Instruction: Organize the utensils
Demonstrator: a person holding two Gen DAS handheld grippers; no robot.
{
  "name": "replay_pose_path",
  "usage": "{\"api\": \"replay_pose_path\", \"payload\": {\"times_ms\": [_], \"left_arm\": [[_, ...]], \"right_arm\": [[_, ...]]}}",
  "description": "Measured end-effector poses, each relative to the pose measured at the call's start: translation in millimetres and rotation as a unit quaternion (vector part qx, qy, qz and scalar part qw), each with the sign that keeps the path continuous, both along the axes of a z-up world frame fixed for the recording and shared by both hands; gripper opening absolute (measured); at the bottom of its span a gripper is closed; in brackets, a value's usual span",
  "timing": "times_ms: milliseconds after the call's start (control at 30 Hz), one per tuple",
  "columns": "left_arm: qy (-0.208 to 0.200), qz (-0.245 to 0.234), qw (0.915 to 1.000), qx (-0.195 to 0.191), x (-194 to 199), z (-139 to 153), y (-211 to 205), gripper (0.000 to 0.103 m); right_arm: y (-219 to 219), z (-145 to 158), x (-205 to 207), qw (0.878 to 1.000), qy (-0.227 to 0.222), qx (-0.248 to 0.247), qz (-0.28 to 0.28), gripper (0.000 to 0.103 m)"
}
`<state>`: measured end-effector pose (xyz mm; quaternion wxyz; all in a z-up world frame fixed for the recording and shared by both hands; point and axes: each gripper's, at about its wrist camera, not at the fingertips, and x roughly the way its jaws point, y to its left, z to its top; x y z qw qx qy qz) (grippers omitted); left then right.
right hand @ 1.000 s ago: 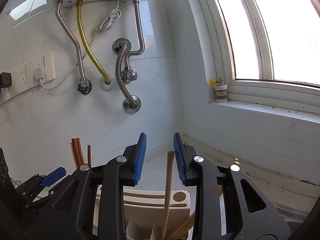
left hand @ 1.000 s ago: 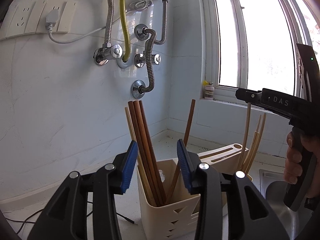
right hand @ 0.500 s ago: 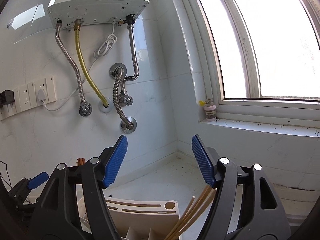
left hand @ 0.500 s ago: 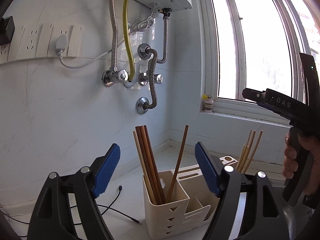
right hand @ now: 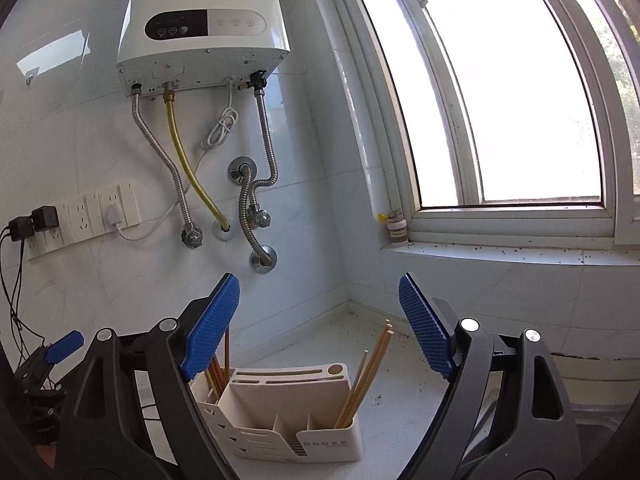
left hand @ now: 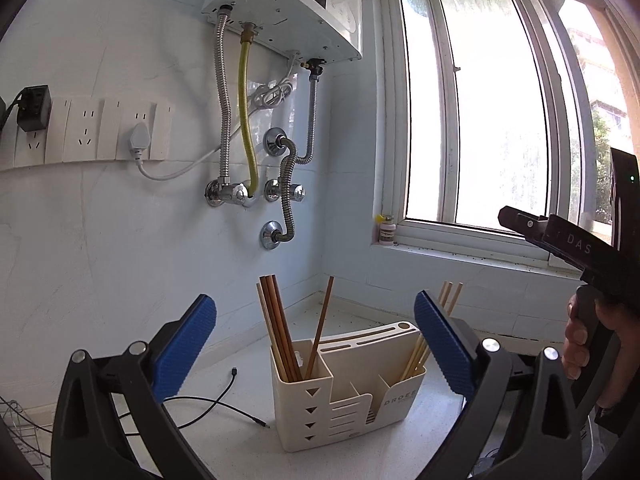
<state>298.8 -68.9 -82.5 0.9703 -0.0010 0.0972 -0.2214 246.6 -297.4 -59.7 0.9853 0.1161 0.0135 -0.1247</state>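
Note:
A cream utensil holder (left hand: 348,396) (right hand: 288,420) stands on the white counter. Several dark brown chopsticks (left hand: 276,328) stand in its left compartment. Pale bamboo chopsticks (right hand: 366,376) (left hand: 448,296) lean in its right compartment. My left gripper (left hand: 316,340) hangs back from the holder, jaws still opening, nothing between its blue pads. My right gripper (right hand: 320,320) is also back from it, jaws still opening and empty. In the left wrist view the right gripper's black body (left hand: 568,244) shows at the right, held by a hand (left hand: 580,336).
A water heater (right hand: 200,32) with hoses hangs on the wall above. A socket strip (left hand: 84,132) is at left. A black cable (left hand: 224,396) lies on the counter. A small bottle (right hand: 396,226) stands on the window sill. A sink edge (right hand: 592,424) is at right.
Both grippers have let go of chopsticks, opened wide and drawn back and up from the holder. The chopsticks now stand free in their compartments.

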Motion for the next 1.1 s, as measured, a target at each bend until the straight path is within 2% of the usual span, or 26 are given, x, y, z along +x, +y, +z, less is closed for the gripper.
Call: {"api": "replay_pose_path", "payload": {"times_ms": [367,633,733,1100], "left_arm": [[0.031,0.011,0.9994,-0.008,-52.5,12.2,44.7,0.098],[0.05,-0.027,0.9984,-0.004,-88.8,7.5,68.3,0.098],[0.049,-0.039,0.998,0.011,-100.0,6.4,67.6,0.098],[0.045,-0.063,0.9962,0.04,-141.7,18.7,68.0,0.098]], "right_arm": [[47.2,-2.7,-70.5,0.999,0.038,-0.005,0.009,0.09],[98.2,-16.9,-112.3,0.994,0.092,-0.041,0.052,0.09],[112.6,-19.5,-130.0,0.992,0.104,-0.053,0.057,0.09],[111.9,-17.4,-184.9,0.991,0.108,-0.044,0.068,0.091]]}}
